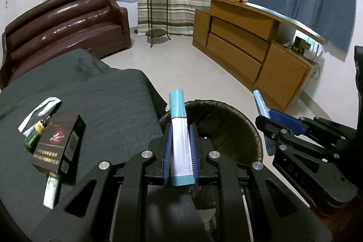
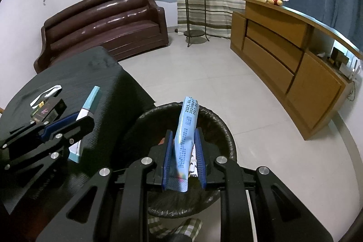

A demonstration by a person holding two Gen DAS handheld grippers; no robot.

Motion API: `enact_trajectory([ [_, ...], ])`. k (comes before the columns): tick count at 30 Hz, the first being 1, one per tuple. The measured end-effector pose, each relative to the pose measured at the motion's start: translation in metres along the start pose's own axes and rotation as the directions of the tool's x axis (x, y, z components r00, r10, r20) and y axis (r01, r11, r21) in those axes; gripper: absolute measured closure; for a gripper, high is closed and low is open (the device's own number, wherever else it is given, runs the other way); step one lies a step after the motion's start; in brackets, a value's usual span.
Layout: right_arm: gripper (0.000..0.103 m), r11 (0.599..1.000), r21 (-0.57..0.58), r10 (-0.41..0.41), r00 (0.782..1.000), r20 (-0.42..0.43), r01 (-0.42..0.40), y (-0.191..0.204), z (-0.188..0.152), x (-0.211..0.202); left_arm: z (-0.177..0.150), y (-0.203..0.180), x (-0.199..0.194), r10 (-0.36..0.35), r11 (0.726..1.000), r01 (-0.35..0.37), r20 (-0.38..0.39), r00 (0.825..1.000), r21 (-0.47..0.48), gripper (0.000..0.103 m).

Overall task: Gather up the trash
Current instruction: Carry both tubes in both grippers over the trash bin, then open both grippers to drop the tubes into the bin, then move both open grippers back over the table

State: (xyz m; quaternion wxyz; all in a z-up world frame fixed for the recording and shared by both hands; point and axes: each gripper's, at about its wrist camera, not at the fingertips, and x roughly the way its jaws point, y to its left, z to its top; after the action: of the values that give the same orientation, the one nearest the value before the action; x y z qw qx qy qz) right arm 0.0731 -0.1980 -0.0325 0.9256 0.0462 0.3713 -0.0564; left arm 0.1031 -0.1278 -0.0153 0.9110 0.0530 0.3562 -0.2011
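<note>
The left claw (image 1: 180,146) is closed on a white and teal box (image 1: 179,140), which stands up between its blue pads at the near rim of the black trash bin (image 1: 238,128). The right claw (image 2: 183,151) grips a light blue printed packet (image 2: 187,128) and holds it over the open bin. On the dark-covered worktop (image 1: 102,94) beside the bin lie a dark cigarette pack (image 1: 60,144), a small green bottle (image 1: 34,134) and a white wrapper (image 1: 39,109), close together.
</note>
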Motion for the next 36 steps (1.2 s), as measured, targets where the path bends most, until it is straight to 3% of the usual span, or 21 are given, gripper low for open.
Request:
enact_trajectory([
  [12, 0.082, 0.999, 0.03, -0.011, 1.0, -0.009, 0.011, -0.011, 0.007, 0.015, 0.008, -0.006, 0.022, 0.03, 0.999, -0.03, -0.04, 0.999, 0.012, 0.087],
  [17, 0.081, 0.999, 0.041, -0.006, 1.0, -0.022, 0.007, -0.012, 0.005, 0.019, 0.01, -0.002, 0.025, 0.032, 0.999, -0.033, -0.054, 0.998, -0.007, 0.066],
  [29, 0.053, 0.997, 0.067, -0.038, 0.999, 0.003, 0.037, -0.015, 0.006, 0.013, 0.011, -0.001, 0.021, 0.048, 0.999, -0.049, -0.035, 0.998, -0.01, 0.042],
  [36, 0.023, 0.996, 0.086, -0.039, 0.999, 0.029, 0.037, -0.012, 0.007, 0.008, 0.009, 0.007, 0.005, 0.089, 0.996, -0.089, -0.002, 0.996, -0.005, 0.034],
])
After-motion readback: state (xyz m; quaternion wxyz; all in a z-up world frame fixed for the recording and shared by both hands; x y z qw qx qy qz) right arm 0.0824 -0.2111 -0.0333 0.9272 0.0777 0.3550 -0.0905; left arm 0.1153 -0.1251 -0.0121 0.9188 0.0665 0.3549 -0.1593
